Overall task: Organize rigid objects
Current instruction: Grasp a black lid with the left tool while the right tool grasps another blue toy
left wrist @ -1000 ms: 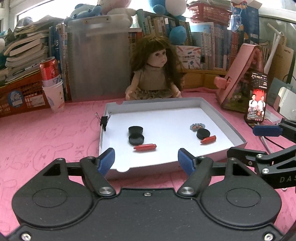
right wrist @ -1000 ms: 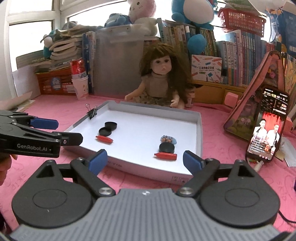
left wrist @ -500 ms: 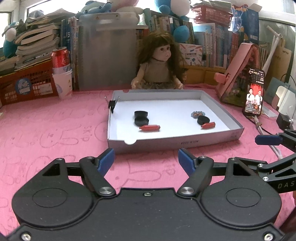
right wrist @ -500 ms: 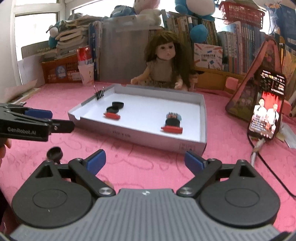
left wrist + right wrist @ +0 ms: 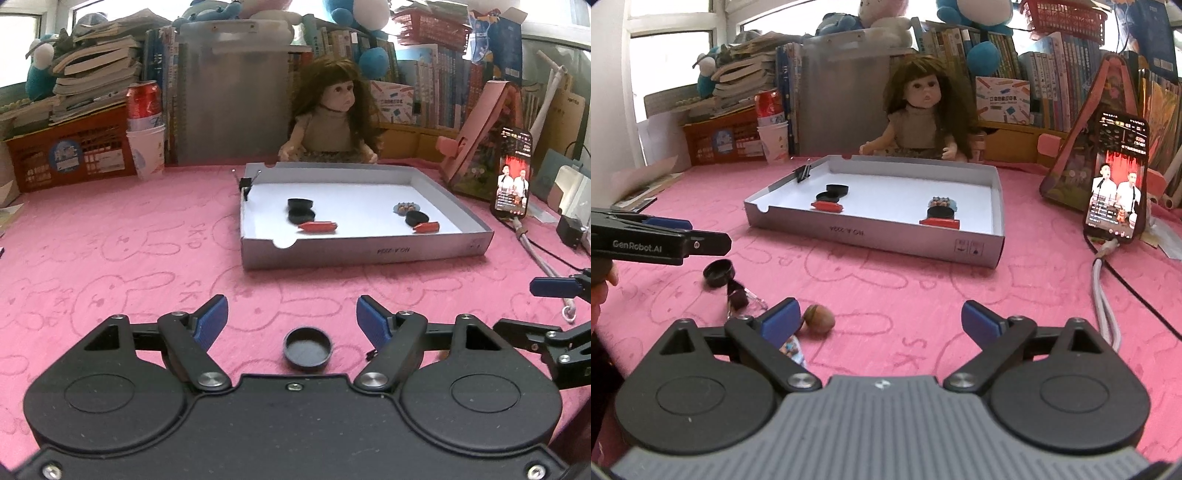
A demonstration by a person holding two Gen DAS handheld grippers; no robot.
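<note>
Left claw (image 5: 291,319): wide open, empty | black cap (image 5: 307,349): on pink cloth, centred below and just short of its blue fingertips | advice: lower straight, close across rim | right claw (image 5: 881,321): wide open, empty; nut (image 5: 819,319) beside its left fingertip | white tray (image 5: 369,251): well ahead.

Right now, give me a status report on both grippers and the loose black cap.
Left gripper open, empty. Right gripper open, empty. Black cap on the pink cloth between the left fingers, outside the tray. Nothing blocking it.
</note>
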